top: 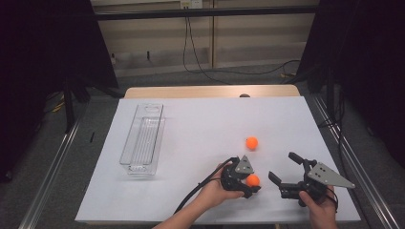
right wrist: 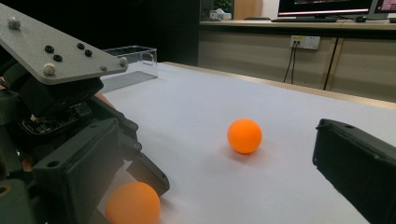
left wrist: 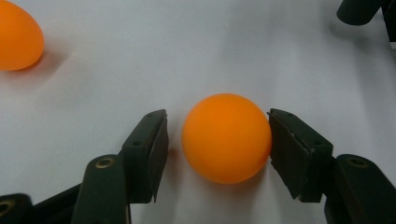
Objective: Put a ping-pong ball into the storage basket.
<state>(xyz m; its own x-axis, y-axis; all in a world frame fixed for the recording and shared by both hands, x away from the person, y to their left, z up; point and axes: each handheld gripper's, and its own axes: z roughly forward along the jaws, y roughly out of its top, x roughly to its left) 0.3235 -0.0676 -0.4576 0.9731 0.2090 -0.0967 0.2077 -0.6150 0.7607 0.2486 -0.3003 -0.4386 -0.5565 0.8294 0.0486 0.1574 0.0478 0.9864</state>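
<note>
I have the left gripper (top: 249, 183) low over the bench (top: 200, 143) near its front edge, right of middle, jaws apart around the near orange ball (left wrist: 227, 138). One pad (left wrist: 293, 151) touches the ball's side; the other stands just off it. The ball rests on the white surface. My right gripper (top: 282, 168) sits just beside it, toward the front right corner, jaws wide apart and empty. A second orange ball (top: 251, 142) lies farther back, and a clear tray (top: 142, 138) stands near the left edge.

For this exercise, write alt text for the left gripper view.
An orange ball sits on the white table between the open left tongs, one jaw touching or nearly touching it, the other apart. A second orange ball lies at the upper left edge.
</note>
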